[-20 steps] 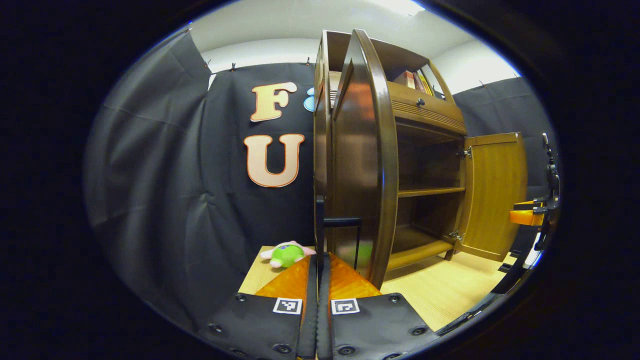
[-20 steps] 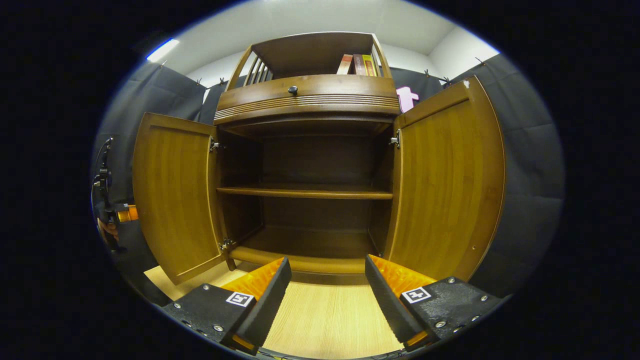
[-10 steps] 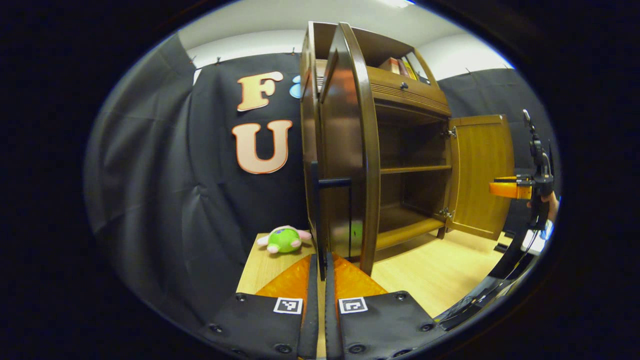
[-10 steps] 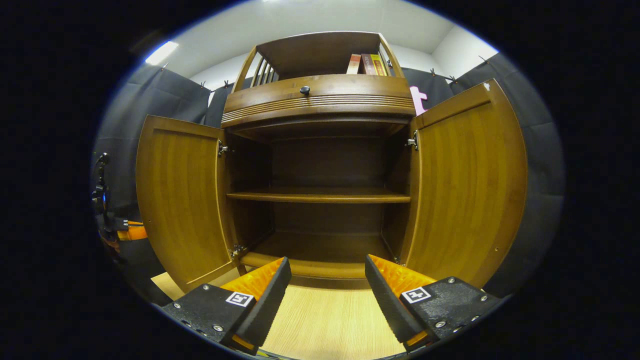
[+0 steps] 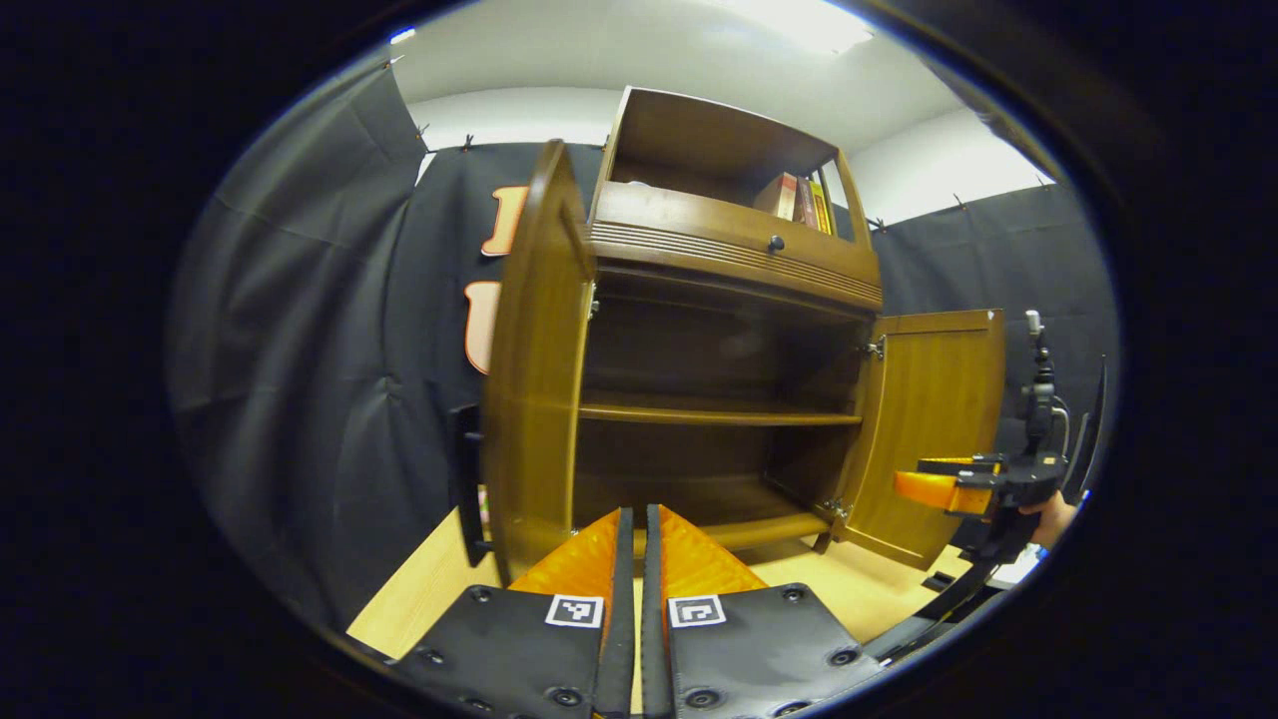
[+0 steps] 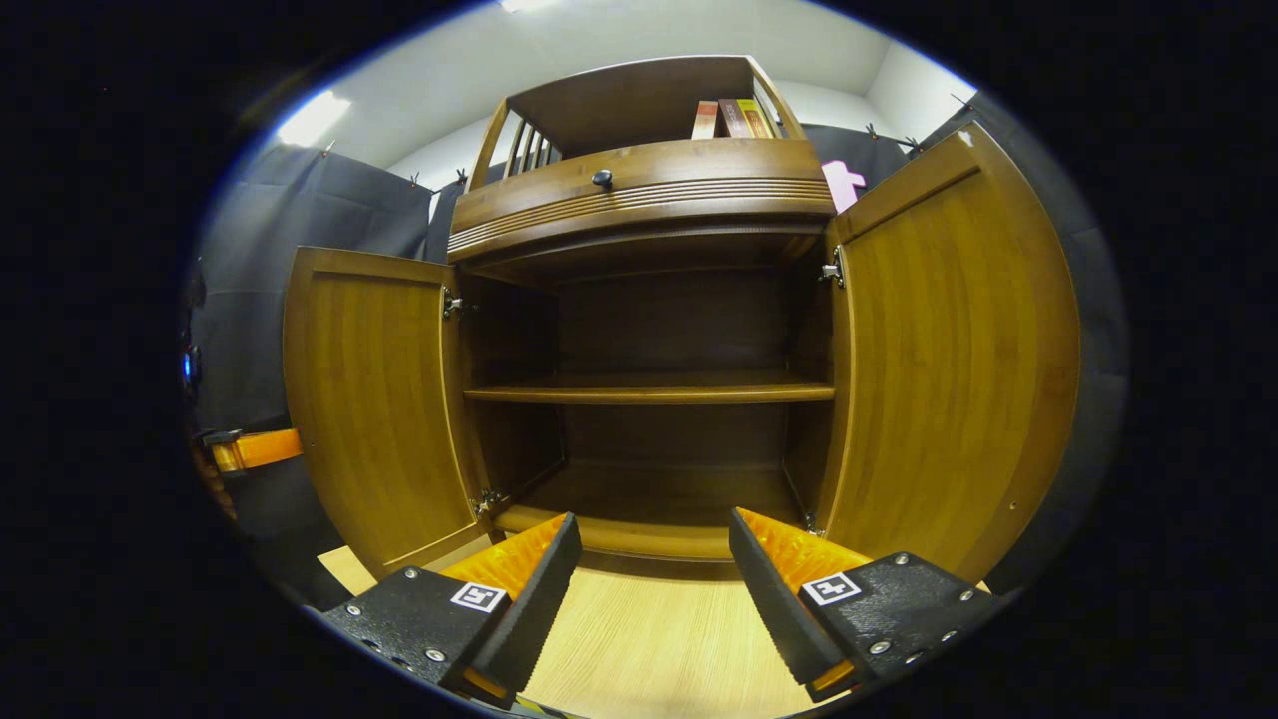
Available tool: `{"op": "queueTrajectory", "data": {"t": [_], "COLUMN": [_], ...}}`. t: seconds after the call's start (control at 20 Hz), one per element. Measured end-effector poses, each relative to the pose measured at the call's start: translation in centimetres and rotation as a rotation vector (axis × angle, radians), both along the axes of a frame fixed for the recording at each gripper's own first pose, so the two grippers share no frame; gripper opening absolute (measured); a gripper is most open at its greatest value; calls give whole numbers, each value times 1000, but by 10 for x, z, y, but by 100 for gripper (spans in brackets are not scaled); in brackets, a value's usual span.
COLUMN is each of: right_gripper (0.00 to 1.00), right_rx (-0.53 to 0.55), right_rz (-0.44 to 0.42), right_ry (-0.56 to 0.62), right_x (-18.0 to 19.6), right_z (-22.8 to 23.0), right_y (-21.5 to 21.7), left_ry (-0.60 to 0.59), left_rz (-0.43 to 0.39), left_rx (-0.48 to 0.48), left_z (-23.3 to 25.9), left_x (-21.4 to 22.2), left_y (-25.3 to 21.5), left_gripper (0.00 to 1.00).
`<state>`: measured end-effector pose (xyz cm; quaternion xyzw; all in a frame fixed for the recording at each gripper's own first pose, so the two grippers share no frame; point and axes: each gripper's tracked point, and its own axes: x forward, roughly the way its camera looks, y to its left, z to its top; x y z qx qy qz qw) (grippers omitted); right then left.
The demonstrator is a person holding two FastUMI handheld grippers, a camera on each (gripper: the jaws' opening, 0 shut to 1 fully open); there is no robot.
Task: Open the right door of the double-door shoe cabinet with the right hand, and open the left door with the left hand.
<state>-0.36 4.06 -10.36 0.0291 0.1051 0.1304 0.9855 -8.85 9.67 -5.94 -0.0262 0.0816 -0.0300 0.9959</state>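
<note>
Fingers of the left gripper sit pressed together at bottom centre of the left gripper view, holding nothing; the right gripper is spread wide, empty. Beyond them the shoe cabinet fills mid-frame, left door and right door both swung open, books on top

Brown wooden double-door shoe cabinet faced squarely from low and close in the right gripper view, seen obliquely from its left side in the left gripper view, open shelved interior shared by both.
</note>
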Motion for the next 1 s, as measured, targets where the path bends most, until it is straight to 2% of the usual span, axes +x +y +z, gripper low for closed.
{"op": "queueTrajectory", "data": {"t": [0.05,0.15,0.2,0.3,0.4,0.6,0.65,0.8,1.0], "right_gripper": [92,92,92,92,92,92,92,92,92], "right_rx": [6,29,38,43,39,9,2,5,5], "right_rz": [-2,-8,-15,-37,-57,-70,-72,-76,-73], "right_ry": [-7,-21,-29,-40,-50,-57,-60,-68,-68], "right_x": [-2,-9,-12,-17,-21,-25,-25,-24,-23], "right_z": [4,12,15,18,19,17,17,19,19], "right_y": [-5,-11,-15,-23,-32,-44,-46,-50,-50], "left_ry": [-15,-58,-69,-75,-79,-99,-110,-143,-129], "left_rz": [19,66,94,143,164,173,178,193,159], "left_rx": [17,45,46,21,10,53,58,63,40], "left_z": [-1,3,4,1,-1,-2,-2,4,2], "left_x": [9,29,37,49,58,69,70,73,79], "left_y": [-12,-36,-41,-53,-63,-75,-76,-80,-93], "left_gripper": [13,10,7,10,10,7,13,44,85]}}
